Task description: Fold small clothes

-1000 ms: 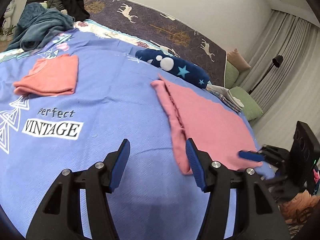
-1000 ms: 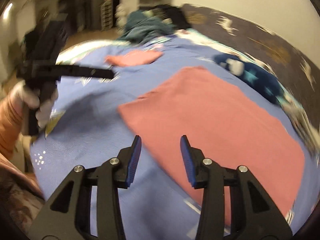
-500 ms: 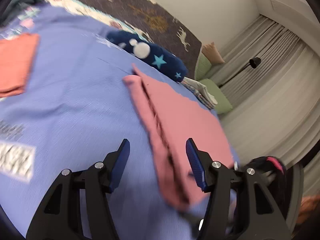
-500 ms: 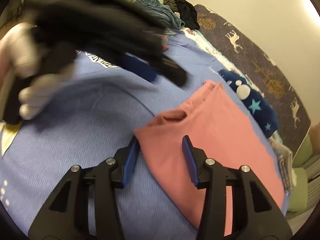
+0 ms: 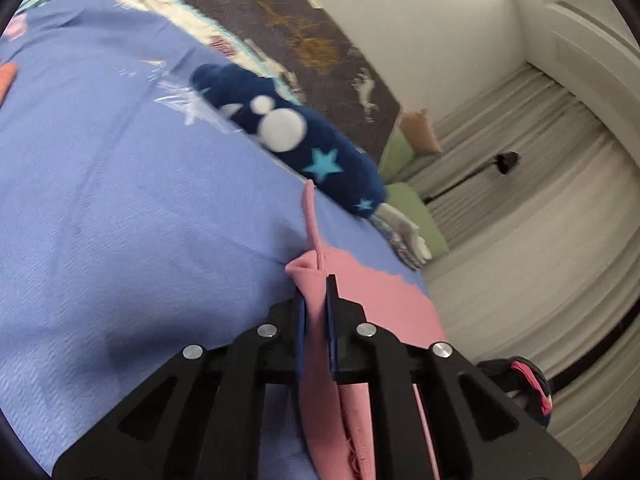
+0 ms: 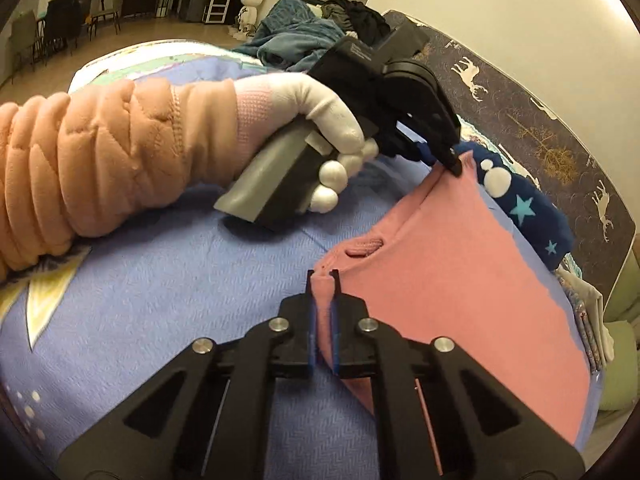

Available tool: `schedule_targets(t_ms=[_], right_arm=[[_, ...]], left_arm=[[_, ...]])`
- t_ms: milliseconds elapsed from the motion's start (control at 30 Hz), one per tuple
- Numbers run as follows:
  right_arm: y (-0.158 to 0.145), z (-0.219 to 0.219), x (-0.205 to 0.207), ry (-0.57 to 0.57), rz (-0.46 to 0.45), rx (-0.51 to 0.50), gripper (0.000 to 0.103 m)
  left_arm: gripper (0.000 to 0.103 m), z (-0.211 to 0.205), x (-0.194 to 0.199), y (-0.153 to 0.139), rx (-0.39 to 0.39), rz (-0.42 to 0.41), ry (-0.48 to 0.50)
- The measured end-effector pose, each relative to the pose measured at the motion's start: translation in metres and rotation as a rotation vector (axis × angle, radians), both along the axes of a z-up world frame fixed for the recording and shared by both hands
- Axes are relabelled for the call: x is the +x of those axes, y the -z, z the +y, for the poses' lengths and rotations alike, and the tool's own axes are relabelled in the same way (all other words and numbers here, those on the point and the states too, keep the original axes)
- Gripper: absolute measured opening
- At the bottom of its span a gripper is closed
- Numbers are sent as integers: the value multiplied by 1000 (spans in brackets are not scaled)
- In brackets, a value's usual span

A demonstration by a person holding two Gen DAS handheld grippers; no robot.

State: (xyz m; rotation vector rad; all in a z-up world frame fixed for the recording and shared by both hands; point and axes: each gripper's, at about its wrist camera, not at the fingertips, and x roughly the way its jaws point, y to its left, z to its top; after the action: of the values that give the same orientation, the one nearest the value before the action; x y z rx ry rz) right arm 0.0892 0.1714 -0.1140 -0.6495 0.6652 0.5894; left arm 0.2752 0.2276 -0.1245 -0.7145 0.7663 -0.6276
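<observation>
A pink garment (image 5: 380, 304) lies flat on the blue bedspread (image 5: 120, 200). My left gripper (image 5: 314, 286) has its jaws closing on the garment's raised far corner, and the pads pinch a fold of pink cloth. In the right wrist view the garment (image 6: 440, 260) spreads to the right. My right gripper (image 6: 323, 276) has its jaws closing on the near corner by the waistband, with cloth pressed between the pads. The left gripper (image 6: 454, 164) shows there too, held by a white-gloved hand (image 6: 320, 108) in a peach quilted sleeve (image 6: 100, 152).
A navy roll with stars and white dots (image 5: 312, 148) lies just behind the garment. Folded light clothes (image 5: 404, 240) sit at the bed's far corner by green cushions. A teal blanket and dark clothes (image 6: 296, 40) are heaped at the far end. Curtains and a floor lamp (image 5: 504, 160) stand beyond.
Both grippers were open above the bedspread; now each is pinched on a corner of the pink garment. The left one swept right to the far corner, and the right dropped onto the near one.
</observation>
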Motion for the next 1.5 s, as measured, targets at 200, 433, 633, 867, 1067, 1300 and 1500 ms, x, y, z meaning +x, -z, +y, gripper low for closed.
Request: schedule_targets(t_ms=[200, 433, 633, 867, 1067, 1300, 1500], right_arm=[[-6, -11, 3, 17, 58, 70, 26], [-3, -14, -9, 22, 39, 34, 33], [-2, -20, -8, 78, 50, 30, 38], [4, -20, -7, 99, 37, 12, 45], [8, -13, -2, 116, 17, -3, 47], [10, -11, -9, 115, -27, -27, 48], [14, 1, -9, 103, -72, -72, 49]], left_arm=[[43, 9, -14, -16, 81, -12, -83], [58, 5, -33, -19, 127, -5, 1], [67, -7, -36, -3, 157, 27, 48], [68, -12, -27, 0, 116, 29, 76], [68, -29, -13, -1, 128, 24, 108], [68, -26, -12, 2, 94, 22, 101], [65, -33, -1, 0, 106, 22, 112]])
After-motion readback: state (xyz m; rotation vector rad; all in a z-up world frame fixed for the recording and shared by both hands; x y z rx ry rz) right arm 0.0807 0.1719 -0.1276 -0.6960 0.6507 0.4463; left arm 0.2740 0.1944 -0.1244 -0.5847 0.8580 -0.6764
